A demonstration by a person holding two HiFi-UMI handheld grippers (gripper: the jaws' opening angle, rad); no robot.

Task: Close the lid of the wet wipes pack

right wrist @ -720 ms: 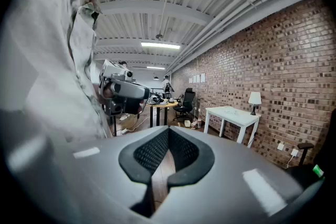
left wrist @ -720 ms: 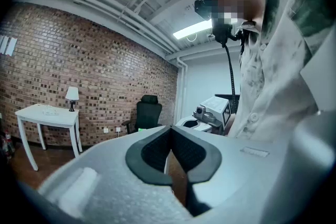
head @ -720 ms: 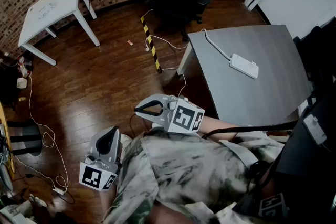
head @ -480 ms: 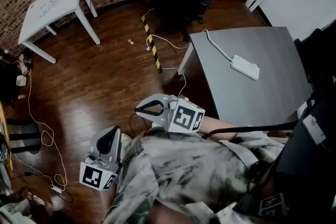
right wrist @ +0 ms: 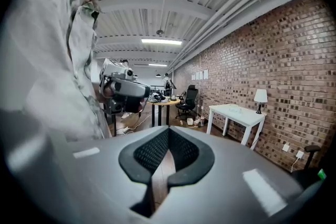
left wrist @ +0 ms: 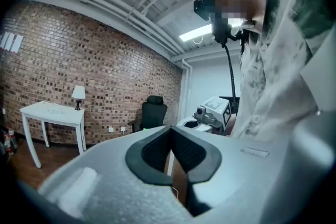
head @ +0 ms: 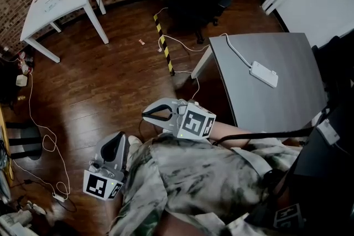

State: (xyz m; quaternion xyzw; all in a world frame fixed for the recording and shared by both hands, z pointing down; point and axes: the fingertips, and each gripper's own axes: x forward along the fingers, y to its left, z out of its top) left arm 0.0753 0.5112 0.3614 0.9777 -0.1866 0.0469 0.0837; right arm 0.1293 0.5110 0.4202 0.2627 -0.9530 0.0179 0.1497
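Left tool (head: 118,137) and right tool (head: 149,115) both pinched together, empty, at the waist. No wipes pack in sight; the grey counter (head: 276,105) lies off the right tool's side.

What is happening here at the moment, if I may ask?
A person stands holding the left tongs and right tongs close to the body, both shut on nothing. No wet wipes pack shows in any view; the grey table nearby carries a white corded box. The lid-closing is not under way.
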